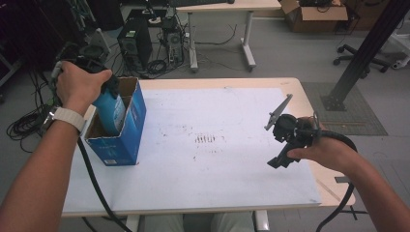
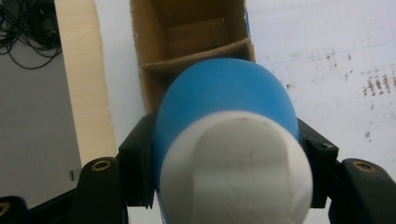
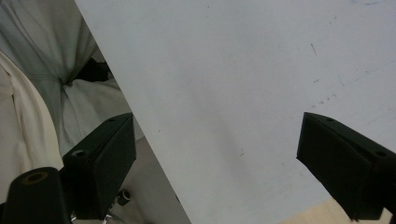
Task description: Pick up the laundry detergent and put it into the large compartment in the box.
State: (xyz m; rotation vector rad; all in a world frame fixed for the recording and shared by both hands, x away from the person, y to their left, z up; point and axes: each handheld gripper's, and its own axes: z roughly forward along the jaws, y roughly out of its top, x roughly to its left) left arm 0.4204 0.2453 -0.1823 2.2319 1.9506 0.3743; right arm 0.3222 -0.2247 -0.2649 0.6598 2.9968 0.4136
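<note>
A blue bottle [image 1: 112, 110] with a white cap [image 2: 236, 172] hangs partly inside an open blue cardboard box [image 1: 126, 135] at the table's left edge. My left gripper [image 2: 226, 140] is shut on the bottle, one jaw on each side, pointing down into the box's brown interior [image 2: 191, 32]. In the high view the left gripper [image 1: 94, 65] is mostly covered by the hand. My right gripper [image 1: 285, 145] hovers over the table's right side, tilted, its jaws wide apart and empty. The right gripper [image 3: 217, 163] faces the white sheet near the table's front edge.
A white sheet [image 1: 208, 145] with faint dark marks covers the wooden table [image 1: 309, 96]. Beyond the table are computer towers [image 1: 135, 43], cables on the floor, a second desk [image 1: 222, 9] and a black post [image 1: 367, 48] at the right. The person's lap [image 3: 42, 93] lies below the table edge.
</note>
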